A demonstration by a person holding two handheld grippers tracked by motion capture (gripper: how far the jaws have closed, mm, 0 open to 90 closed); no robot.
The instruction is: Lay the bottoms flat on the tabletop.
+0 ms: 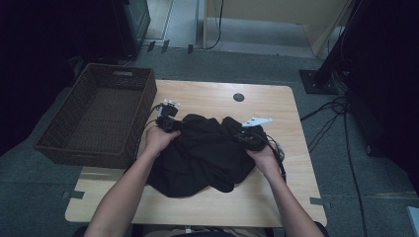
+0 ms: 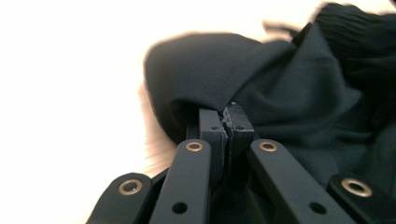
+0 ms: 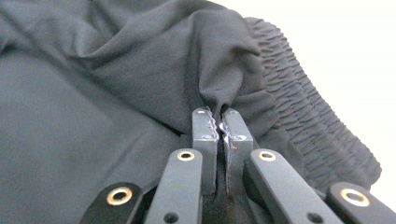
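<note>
A crumpled black garment (image 1: 205, 155) lies in the middle of the wooden table (image 1: 207, 202). My left gripper (image 1: 174, 124) sits at its upper left edge, shut on a fold of the black garment (image 2: 261, 88); the cloth bunches right at the pinched jaw tips (image 2: 227, 114). My right gripper (image 1: 248, 137) is at the upper right of the heap, shut on a pinch of the garment (image 3: 154, 65) beside its gathered elastic band (image 3: 299, 107), with the fabric pulled into a ridge at the jaw tips (image 3: 217, 116). A hand holds each gripper.
A dark wicker basket (image 1: 99, 116) stands at the table's left edge, close to my left gripper. A round cable hole (image 1: 238, 97) is in the table's far side. Cables (image 1: 331, 116) run over the floor at the right, beside a black stand base (image 1: 318, 81).
</note>
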